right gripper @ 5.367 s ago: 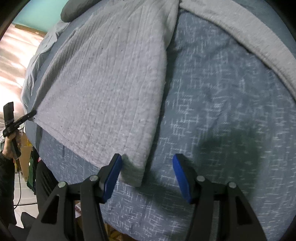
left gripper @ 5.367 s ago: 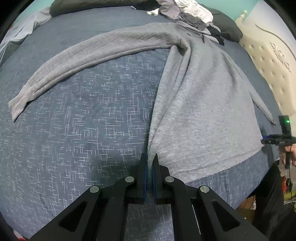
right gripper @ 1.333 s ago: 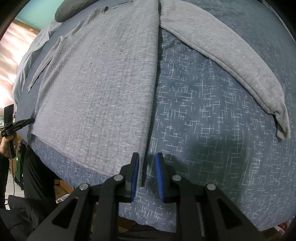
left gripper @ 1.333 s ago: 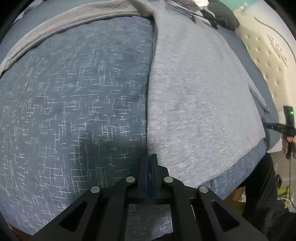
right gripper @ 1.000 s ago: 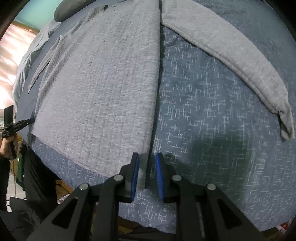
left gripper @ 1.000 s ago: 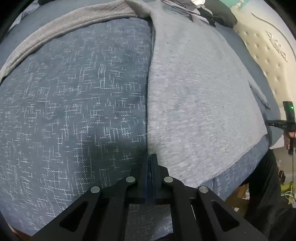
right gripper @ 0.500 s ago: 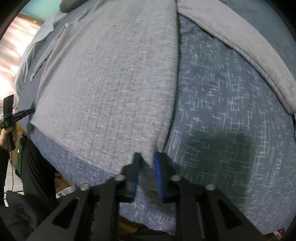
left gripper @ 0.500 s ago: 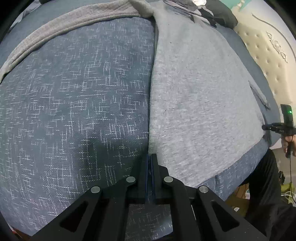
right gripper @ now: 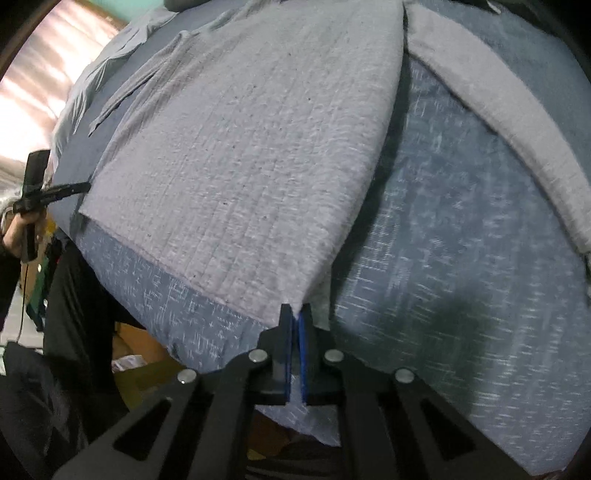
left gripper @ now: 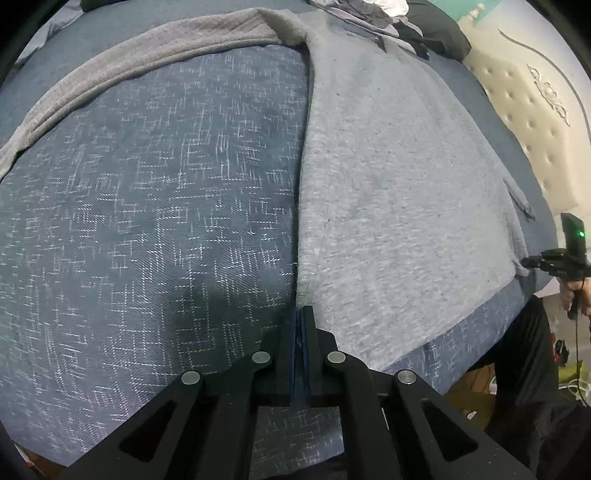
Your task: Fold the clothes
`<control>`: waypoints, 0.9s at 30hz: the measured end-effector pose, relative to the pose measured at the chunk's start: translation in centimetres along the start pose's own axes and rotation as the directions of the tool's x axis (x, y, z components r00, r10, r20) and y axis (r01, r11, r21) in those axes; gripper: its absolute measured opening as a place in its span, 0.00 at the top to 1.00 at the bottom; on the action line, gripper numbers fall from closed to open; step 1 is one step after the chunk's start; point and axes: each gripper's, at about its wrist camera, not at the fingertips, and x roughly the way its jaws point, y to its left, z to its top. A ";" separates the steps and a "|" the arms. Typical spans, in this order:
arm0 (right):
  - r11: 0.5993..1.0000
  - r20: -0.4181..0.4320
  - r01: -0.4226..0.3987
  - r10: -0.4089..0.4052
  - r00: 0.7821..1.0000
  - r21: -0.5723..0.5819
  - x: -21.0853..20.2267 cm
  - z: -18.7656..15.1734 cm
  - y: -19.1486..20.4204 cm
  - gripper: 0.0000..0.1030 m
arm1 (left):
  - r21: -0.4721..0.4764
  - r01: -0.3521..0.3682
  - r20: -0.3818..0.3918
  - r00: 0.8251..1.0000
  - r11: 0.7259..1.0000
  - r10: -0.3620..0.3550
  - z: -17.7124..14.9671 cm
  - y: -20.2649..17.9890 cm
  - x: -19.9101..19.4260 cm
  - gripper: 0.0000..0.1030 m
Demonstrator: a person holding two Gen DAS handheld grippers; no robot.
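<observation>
A grey sweater (left gripper: 399, 206) lies spread flat on the bed (left gripper: 155, 221), whose cover is dark blue with a white crosshatch pattern. The left tool (left gripper: 302, 314) is pressed together on the sweater's bottom corner at its left side edge. The right tool (right gripper: 294, 314) pinches the opposite bottom corner (right gripper: 295, 295), which is lifted slightly off the bed. One sleeve (left gripper: 129, 70) stretches away from the sweater's shoulder across the bed; the other sleeve (right gripper: 509, 122) angles away from the sweater's right edge. Beyond the sweater's collar sits a heap of dark clothes (left gripper: 417, 26). A cream tufted headboard (left gripper: 532, 110) stands beside the bed.
</observation>
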 end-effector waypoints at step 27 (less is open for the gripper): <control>0.881 0.302 0.010 -0.173 0.938 0.474 -8.7 -0.8 -15.3 0.80 | -0.025 0.010 0.143 0.990 1.000 -0.007 2.6 0.1 -5.8 1.00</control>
